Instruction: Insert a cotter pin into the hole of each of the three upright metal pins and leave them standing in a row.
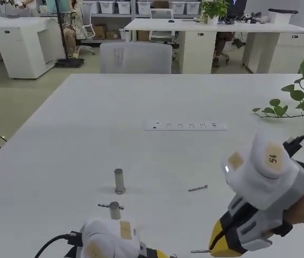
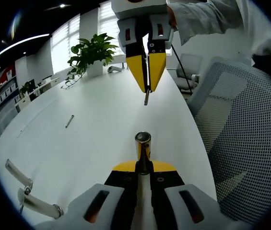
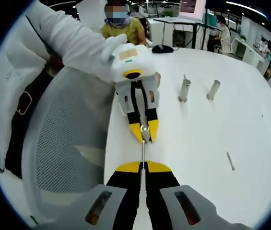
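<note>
Your right hand-held gripper pinches a cotter pin pointing up-frame at the metal pin your left hand-held gripper clamps.

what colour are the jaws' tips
Yellow; the right gripper shows it best in the left gripper view.

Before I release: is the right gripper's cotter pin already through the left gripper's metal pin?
No, the left gripper view shows the cotter pin tip short of the metal pin, table visible between them.

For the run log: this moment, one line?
left gripper shut on silver cylindrical metal pin | right gripper shut on thin steel cotter pin | uninserted
</note>
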The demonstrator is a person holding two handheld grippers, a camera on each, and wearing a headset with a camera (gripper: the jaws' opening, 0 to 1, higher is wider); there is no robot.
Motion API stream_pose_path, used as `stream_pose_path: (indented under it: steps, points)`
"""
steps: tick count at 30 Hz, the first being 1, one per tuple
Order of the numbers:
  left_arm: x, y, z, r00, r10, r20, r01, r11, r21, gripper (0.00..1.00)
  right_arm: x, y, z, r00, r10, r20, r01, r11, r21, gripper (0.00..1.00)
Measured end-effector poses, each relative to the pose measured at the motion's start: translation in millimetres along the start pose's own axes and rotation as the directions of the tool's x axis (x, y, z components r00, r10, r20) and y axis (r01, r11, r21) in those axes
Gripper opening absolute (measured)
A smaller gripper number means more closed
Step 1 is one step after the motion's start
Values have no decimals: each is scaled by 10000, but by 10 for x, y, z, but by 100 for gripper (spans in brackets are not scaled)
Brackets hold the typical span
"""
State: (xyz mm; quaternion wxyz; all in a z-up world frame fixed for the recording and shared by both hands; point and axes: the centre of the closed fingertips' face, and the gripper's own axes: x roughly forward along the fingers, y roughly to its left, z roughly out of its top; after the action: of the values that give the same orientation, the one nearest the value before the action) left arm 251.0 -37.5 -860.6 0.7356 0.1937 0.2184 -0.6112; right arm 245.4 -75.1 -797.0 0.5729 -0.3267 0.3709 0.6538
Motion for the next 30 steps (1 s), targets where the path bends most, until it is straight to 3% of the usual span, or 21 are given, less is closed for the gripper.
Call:
stream_pose_path:
  steps: [6, 15, 30]
  points:
    - [7, -11, -3, 9998, -219, 29, 219, 9996, 168, 7, 119, 35, -2, 9997, 50, -224, -60, 9989, -456, 3]
    - [17, -16, -1, 9994, -330, 40, 329, 9989, 331, 7, 223, -37, 47, 9997, -117, -230, 104, 9984, -562, 3]
    - [22, -19, 0, 9990, -440, 21, 438, 9980, 461, 7, 237, -79, 61, 9999, -42, -148, 31, 9972, -745, 3]
